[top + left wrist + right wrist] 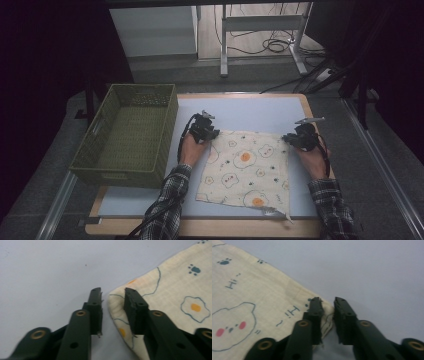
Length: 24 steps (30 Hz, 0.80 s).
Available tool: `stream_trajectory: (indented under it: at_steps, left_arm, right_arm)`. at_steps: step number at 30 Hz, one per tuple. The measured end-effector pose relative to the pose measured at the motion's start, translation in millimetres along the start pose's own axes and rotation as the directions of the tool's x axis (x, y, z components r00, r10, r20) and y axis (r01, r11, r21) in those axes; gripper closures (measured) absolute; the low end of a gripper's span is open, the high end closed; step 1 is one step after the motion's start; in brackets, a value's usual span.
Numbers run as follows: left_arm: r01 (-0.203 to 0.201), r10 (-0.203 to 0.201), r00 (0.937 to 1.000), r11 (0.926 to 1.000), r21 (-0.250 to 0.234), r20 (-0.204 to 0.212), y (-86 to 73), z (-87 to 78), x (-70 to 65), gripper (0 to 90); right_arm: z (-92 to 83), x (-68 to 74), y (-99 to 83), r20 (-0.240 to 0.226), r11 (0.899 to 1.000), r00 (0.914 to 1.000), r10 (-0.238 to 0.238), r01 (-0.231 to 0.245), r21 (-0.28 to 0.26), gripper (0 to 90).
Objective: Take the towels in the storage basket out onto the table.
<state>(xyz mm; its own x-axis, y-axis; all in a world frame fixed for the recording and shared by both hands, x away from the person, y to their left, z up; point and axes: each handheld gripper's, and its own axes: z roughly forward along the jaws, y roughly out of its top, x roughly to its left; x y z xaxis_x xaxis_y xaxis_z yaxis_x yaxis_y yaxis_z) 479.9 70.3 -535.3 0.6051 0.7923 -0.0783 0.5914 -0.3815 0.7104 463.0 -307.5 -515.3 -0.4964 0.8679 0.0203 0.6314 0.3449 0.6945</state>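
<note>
A cream cloth [247, 170] printed with fried eggs and paw marks lies flat on the pale blue-grey table top [250, 107]. My left gripper [206, 130] sits at the cloth's far left corner. In the left gripper view the left gripper [113, 291] is open, and the cloth [175, 290] pokes its rounded corner into the gap beside the right jaw. My right gripper [300, 136] rests at the far right corner. In the right gripper view the right gripper [327, 300] stands narrowly open, with the cloth [249, 295] reaching its corner tip between the jaws.
A green woven basket [130, 135] stands at the table's left edge, close to my left hand. Bare table top lies beyond the cloth toward the far edge. Desk legs and cables [270, 45] lie on the floor behind the table.
</note>
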Motion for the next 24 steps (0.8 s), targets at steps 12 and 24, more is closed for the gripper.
stream_trajectory:
  at_steps: [12,24]
  left_arm:
    - [-0.003,0.002,1.0,0.9994,-0.035,-0.01,9.8,-7.2,4.8,88.9]
    - [-0.044,0.04,0.9979,0.9957,-0.081,-0.051,11.5,-32.7,-2.7,88.1]
  right_arm:
    - [-1.6,2.3,13.7,0.037,1.0,0.9993,-0.008,0.008,0.006,87.7]
    - [-25.6,11.3,30.7,0.05,0.996,0.9968,-0.062,0.065,-0.064,87.5]
